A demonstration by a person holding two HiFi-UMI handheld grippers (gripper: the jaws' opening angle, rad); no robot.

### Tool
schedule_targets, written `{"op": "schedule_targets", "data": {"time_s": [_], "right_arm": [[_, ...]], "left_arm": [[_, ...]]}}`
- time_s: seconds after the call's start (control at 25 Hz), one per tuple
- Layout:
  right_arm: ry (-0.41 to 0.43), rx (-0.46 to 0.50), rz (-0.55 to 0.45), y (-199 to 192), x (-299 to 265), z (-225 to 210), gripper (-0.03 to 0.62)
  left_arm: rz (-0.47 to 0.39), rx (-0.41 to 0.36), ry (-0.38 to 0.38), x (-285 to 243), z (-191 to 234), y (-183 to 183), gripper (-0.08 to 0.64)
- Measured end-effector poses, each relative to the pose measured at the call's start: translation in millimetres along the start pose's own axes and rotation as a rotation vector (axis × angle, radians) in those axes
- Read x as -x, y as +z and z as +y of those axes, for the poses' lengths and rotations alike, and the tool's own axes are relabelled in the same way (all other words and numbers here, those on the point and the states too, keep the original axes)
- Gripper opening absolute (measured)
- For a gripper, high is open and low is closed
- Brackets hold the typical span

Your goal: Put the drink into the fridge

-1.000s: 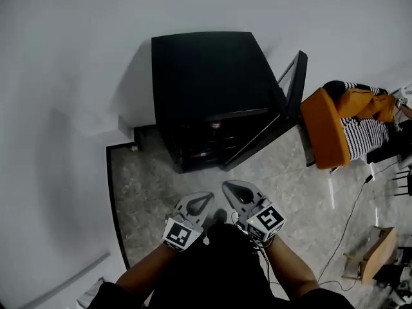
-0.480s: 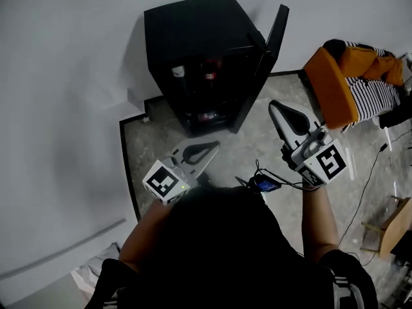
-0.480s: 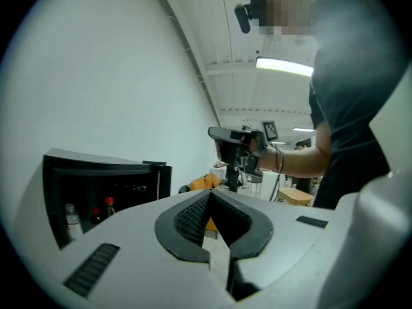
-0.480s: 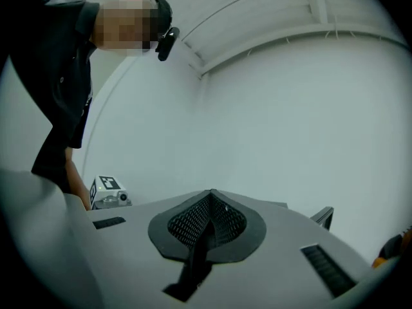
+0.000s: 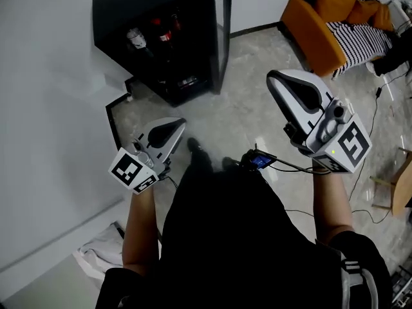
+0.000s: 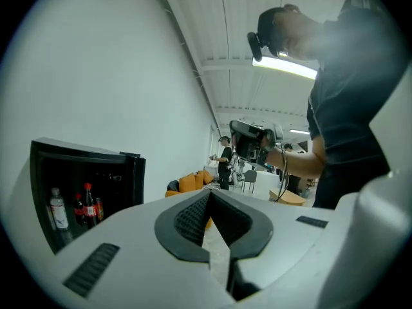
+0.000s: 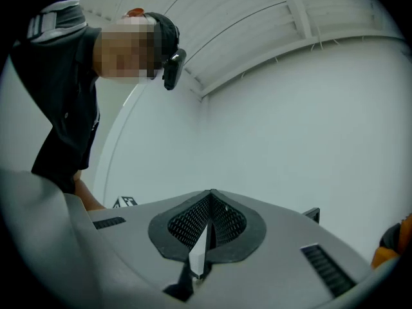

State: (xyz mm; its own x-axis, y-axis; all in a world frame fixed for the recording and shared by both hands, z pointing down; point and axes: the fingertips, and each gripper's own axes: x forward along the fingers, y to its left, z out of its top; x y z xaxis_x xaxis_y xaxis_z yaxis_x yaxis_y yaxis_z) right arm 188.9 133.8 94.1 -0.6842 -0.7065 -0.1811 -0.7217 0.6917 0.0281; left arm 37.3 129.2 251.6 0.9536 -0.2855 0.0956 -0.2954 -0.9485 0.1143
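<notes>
The black fridge [image 5: 154,18] stands at the upper left against the white wall, with its door [image 5: 220,34] swung open. On its shelves I see a clear bottle [image 5: 135,38] and cola bottles [image 5: 162,31]; the left gripper view shows the same drinks [image 6: 85,205] inside the fridge [image 6: 38,172]. My left gripper [image 5: 182,122] is low at the left, pointing toward the fridge, shut and empty [image 6: 210,195]. My right gripper [image 5: 270,77] is raised at the right, well away from the fridge, shut with nothing between its jaws [image 7: 211,192].
An orange sofa [image 5: 315,28] with striped fabric [image 5: 364,34] stands at the upper right. A cable [image 5: 360,172] runs over the stone floor. A wooden box [image 5: 402,185] sits at the right edge. Another person [image 6: 225,163] stands far back in the room.
Both grippers have risen and spread apart, the right one going up and to the right. The fridge now sits further to the upper left, and its bottles show more plainly.
</notes>
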Motion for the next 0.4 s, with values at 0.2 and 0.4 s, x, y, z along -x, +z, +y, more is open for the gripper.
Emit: {"op": "schedule_targets", "data": {"time_s": [0.2,0.4], "right_arm": [[-0.056,0.071,-0.047,22.9,43.0,-5.2,0.021],[-0.134,0.173,-0.061,50.0,65.6,-33.9,0.021]], "left_arm": [[0.061,0.022,-0.009,4.0,-55.3,-20.1,0.011],[0.08,0.051,0.03,27.0,-61.5,-22.4,0.011]]}}
